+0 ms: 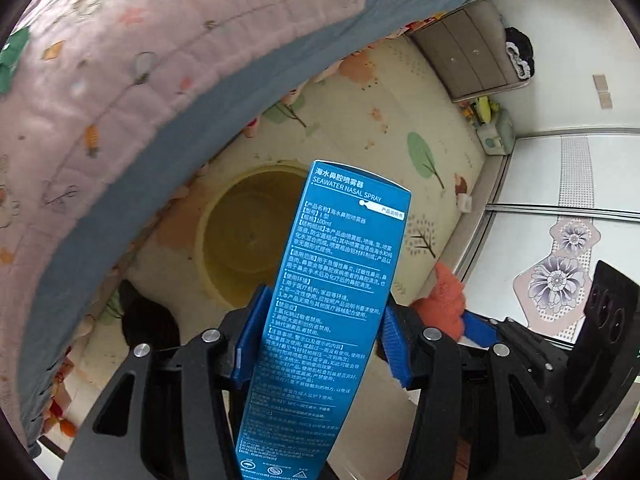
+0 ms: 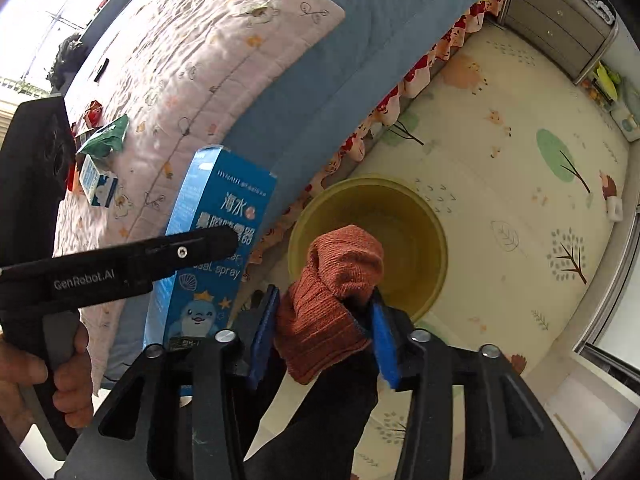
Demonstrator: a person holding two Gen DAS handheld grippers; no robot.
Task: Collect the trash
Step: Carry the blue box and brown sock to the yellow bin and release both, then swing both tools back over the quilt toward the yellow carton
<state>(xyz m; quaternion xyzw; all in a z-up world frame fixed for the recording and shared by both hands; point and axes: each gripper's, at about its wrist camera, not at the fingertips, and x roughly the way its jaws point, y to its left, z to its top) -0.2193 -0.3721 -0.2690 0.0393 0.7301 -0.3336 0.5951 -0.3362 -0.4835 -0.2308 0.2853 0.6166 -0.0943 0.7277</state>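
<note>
My left gripper [image 1: 320, 340] is shut on a tall blue nasal spray box [image 1: 336, 280], held upright above the floor mat, near a yellow bin [image 1: 236, 248] that stands beside the bed. The box also shows in the right wrist view [image 2: 216, 240], with the left gripper's black body [image 2: 120, 268] across it. My right gripper [image 2: 324, 336] is shut on an orange and black sock [image 2: 332, 296], held just in front of the yellow bin [image 2: 432, 248]. The sock also shows in the left wrist view [image 1: 444, 300]. The bin looks empty inside.
A bed with a pink and blue quilt [image 2: 240, 80] fills the left. On it lie a green wrapper [image 2: 106, 136], a small white and blue carton [image 2: 98, 182] and red scraps. A grey drawer unit [image 2: 560, 20] stands at the far wall. A patterned play mat [image 2: 520, 160] covers the floor.
</note>
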